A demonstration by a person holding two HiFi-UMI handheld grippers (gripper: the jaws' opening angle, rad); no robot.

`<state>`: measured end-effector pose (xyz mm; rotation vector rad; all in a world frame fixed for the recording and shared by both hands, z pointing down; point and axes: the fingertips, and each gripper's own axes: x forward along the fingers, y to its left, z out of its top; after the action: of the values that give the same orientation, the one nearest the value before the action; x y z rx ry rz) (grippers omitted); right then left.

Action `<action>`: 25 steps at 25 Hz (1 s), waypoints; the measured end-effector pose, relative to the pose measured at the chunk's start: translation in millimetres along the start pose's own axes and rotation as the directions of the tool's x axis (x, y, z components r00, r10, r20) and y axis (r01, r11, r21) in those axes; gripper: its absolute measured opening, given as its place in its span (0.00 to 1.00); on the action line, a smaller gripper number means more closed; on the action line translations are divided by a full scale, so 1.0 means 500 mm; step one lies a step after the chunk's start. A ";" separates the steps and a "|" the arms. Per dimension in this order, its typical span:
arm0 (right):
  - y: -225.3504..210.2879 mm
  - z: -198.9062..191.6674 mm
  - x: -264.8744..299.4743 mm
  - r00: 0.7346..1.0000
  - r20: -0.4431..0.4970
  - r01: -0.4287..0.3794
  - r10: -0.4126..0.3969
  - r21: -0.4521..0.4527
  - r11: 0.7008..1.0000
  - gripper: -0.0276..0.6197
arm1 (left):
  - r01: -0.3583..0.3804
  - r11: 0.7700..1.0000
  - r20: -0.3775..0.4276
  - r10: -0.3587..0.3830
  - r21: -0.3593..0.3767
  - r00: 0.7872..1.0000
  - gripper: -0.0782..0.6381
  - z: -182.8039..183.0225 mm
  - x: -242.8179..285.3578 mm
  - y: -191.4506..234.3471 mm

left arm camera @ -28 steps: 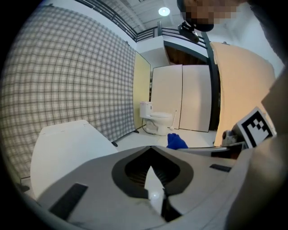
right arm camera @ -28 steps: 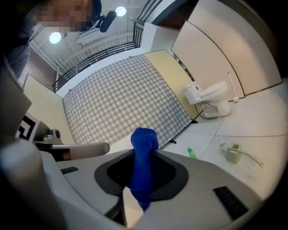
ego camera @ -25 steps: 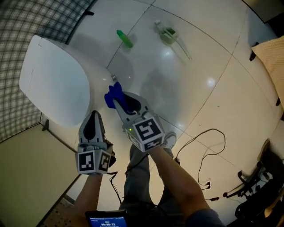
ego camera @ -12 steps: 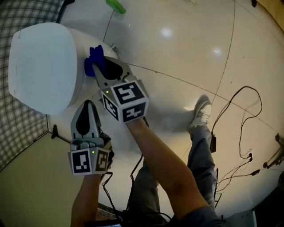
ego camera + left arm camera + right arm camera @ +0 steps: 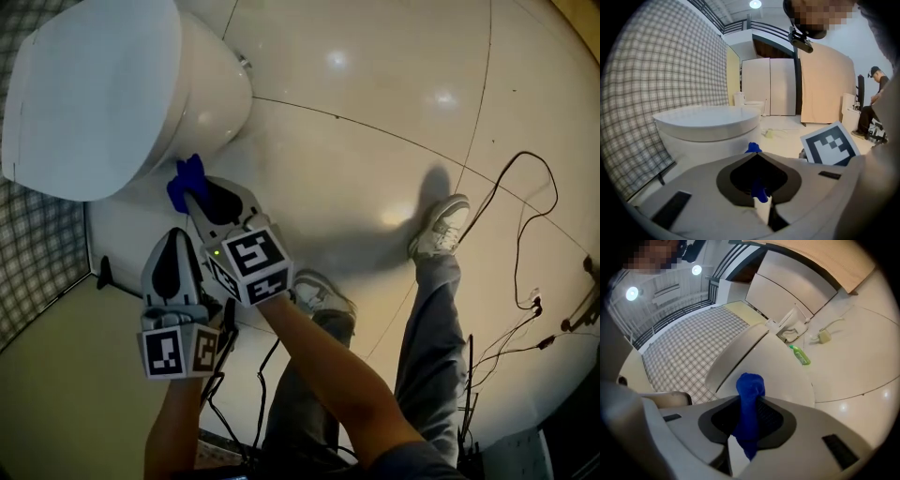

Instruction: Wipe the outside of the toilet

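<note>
Toilet [image 5: 112, 94] stood upper left of us; right gripper [image 5: 193, 195] clenched on blue cloth [image 5: 186, 176], just beside bowl's lower flank; left gripper [image 5: 175, 234] clenched shut, idle behind; we judged: press cloth flat, follow curve, overlap strokes.

Head view looks steeply down; both gripper views face the toilet [image 5: 94, 84].

Glossy cream tile floor [image 5: 375, 122]; plaid wall [image 5: 656, 84]; round ceiling lamp [image 5: 755, 4] lit overhead.
</note>
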<state>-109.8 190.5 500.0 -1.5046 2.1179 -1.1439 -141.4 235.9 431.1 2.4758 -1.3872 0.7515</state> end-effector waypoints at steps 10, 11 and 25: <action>-0.232 0.160 0.025 0.995 0.050 0.090 -0.087 -0.057 0.994 0.19 | 0.087 0.996 0.029 -0.087 -0.001 0.996 0.13 0.040 0.169 -0.105; -0.277 0.177 0.033 0.993 0.055 0.104 -0.101 -0.053 0.993 0.19 | 0.087 0.996 0.010 -0.087 -0.004 0.996 0.13 0.034 0.199 -0.117; -0.469 0.167 0.213 1.000 -0.016 0.018 -0.019 -0.048 0.999 0.18 | 0.053 0.998 0.017 -0.053 -0.019 0.998 0.13 -0.041 0.461 -0.142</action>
<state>53.6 28.4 642.4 -1.5442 2.1609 -1.1231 10.1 112.6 574.1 2.4985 -1.3222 0.7048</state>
